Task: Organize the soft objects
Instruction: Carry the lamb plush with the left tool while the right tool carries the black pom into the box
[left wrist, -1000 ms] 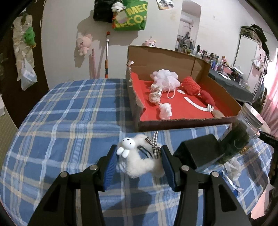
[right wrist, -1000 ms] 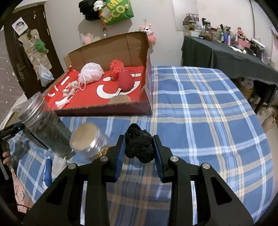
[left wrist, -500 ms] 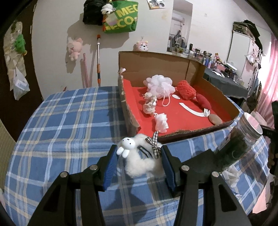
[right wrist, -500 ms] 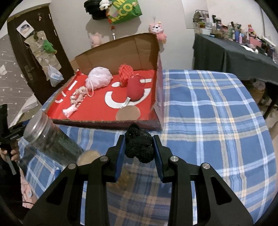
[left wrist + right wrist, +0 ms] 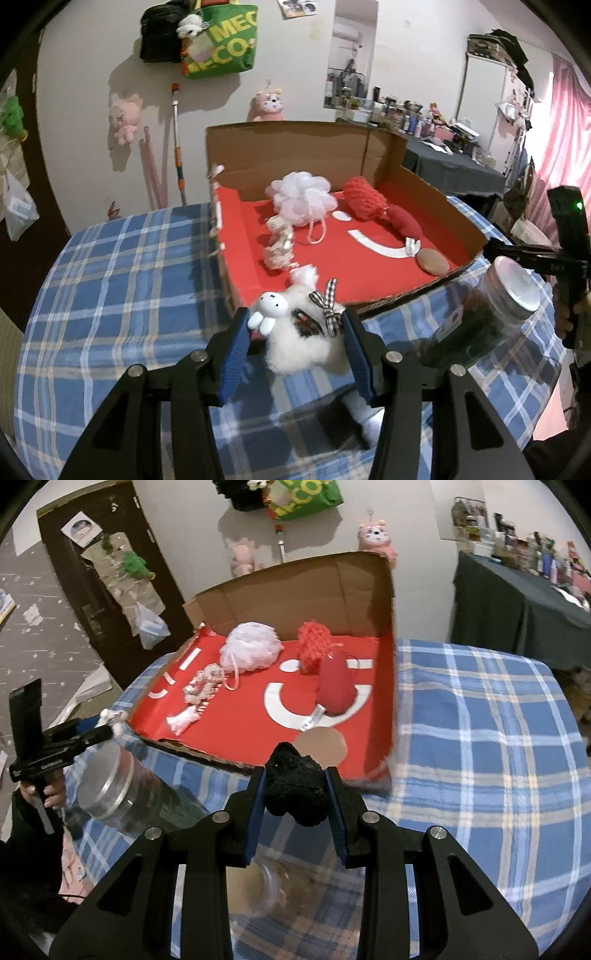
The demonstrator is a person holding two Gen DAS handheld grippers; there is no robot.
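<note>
At lower centre of each wrist view, left gripper (image 5: 295,332) clamps the white plush (image 5: 299,341); right gripper (image 5: 295,794) clamps the black pom-pom (image 5: 295,784).

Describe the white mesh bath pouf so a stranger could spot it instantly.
Find the open cardboard box with the red floor on the blue plaid tablecloth. At its back lies the white mesh bath pouf, left of a red knitted ball; it alone is frilly, white, with a cord loop.

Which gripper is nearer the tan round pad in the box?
Right. The right gripper, shut on the black fuzzy toy, sits just in front of the tan pad. The left gripper, holding the white plush, is off at the box's opposite front corner.
</note>
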